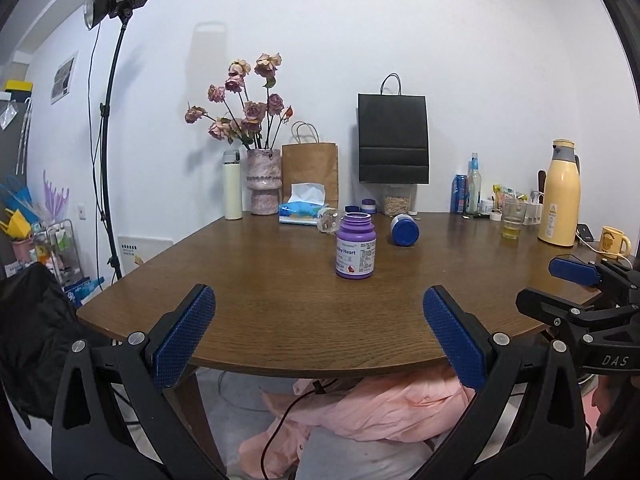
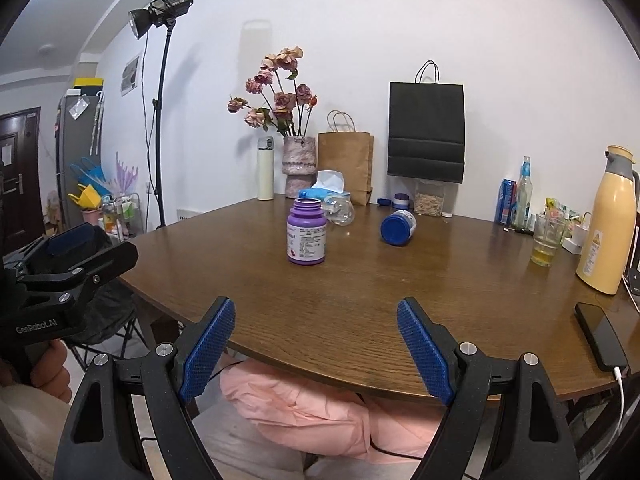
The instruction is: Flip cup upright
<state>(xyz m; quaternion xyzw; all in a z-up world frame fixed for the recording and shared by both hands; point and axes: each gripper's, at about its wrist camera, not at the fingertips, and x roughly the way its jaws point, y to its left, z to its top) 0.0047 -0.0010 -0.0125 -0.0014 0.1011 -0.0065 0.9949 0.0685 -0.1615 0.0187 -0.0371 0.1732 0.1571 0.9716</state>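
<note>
A purple bottle (image 1: 355, 246) stands upright and uncapped mid-table; it also shows in the right wrist view (image 2: 306, 233). A blue-and-white bottle (image 1: 404, 229) lies on its side to its right, base toward me (image 2: 397, 227). A clear container (image 1: 330, 219) lies on its side behind the purple bottle (image 2: 340, 209). My left gripper (image 1: 318, 330) is open and empty over the table's near edge. My right gripper (image 2: 316, 346) is open and empty, also at the near edge, to the right of the left one.
The round wooden table (image 1: 256, 280) carries a vase of flowers (image 1: 262, 188), a tissue pack (image 1: 302, 210), paper bags (image 1: 310, 174), a white flask (image 1: 233, 196), a glass with liquid (image 2: 546, 240), a yellow thermos (image 2: 608, 224) and a phone (image 2: 600, 336).
</note>
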